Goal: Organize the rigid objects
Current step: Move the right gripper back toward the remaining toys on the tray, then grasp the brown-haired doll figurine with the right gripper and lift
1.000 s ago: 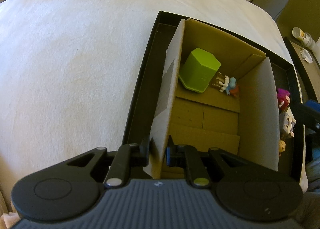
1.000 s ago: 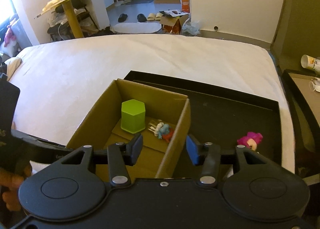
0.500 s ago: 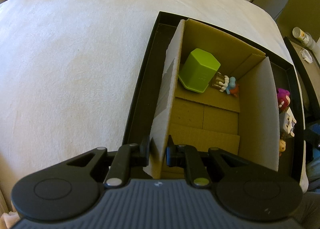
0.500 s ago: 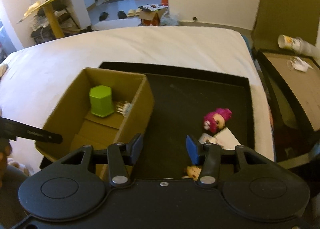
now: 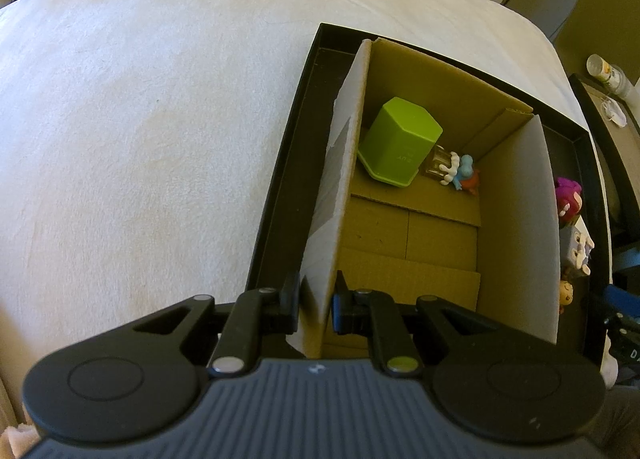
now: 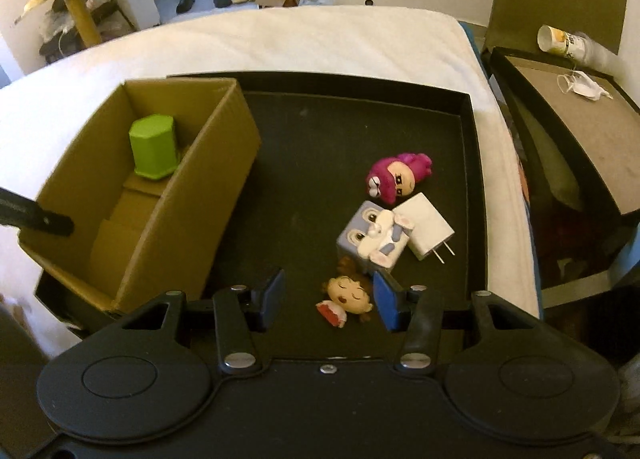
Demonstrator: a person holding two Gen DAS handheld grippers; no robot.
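White bed (image 6: 320,39) fills mid-frame, black tray (image 6: 476,195) on it; cluttered floor, shoes upper left. Left gripper (image 5: 314,305) clamps cardboard box (image 5: 336,195) wall, green container (image 5: 400,139) inside. Right gripper (image 6: 330,299) wide apart, around doll head (image 6: 348,293), lower centre.
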